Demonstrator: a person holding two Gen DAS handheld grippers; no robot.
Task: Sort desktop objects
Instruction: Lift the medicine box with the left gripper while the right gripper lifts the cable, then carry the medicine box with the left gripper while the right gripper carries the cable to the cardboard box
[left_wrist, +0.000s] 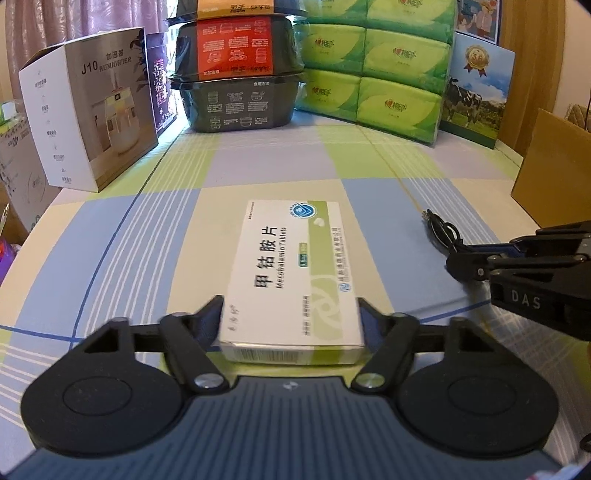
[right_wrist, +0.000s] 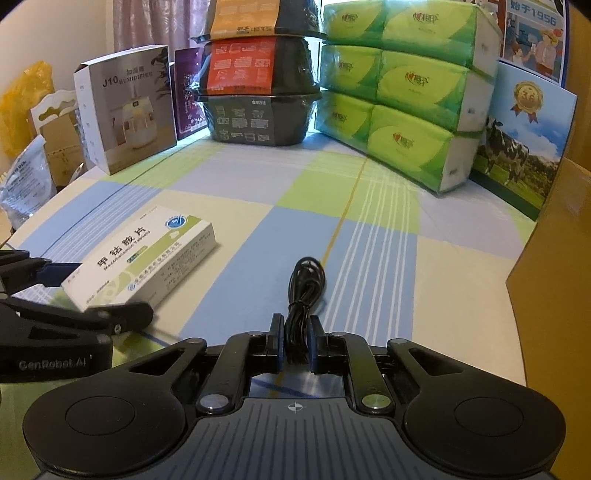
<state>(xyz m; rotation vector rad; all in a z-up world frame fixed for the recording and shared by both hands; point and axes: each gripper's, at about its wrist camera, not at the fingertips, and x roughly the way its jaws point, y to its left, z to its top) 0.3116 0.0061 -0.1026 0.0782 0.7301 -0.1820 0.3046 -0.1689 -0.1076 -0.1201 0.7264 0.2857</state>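
Observation:
A white and green medicine box (left_wrist: 291, 266) lies on the checked tablecloth (left_wrist: 369, 199). My left gripper (left_wrist: 290, 304) is shut on the box's near end, one finger against each long side. From the right wrist view the same medicine box (right_wrist: 147, 254) sits at the left, between the fingers of the left gripper (right_wrist: 96, 295). A bundled black cable (right_wrist: 306, 284) stretches forward on the cloth, and my right gripper (right_wrist: 295, 328) is shut on its near end. In the left wrist view the right gripper (left_wrist: 465, 262) comes in from the right, with the cable (left_wrist: 439, 227) trailing from its tip.
Along the back stand a humidifier box (left_wrist: 88, 118), a purple box (left_wrist: 159, 81), stacked black food bowls (left_wrist: 240, 74), green tissue packs (left_wrist: 376, 70) and a milk carton box with a cow (left_wrist: 476, 92). A brown cardboard box (right_wrist: 554, 277) blocks the right side.

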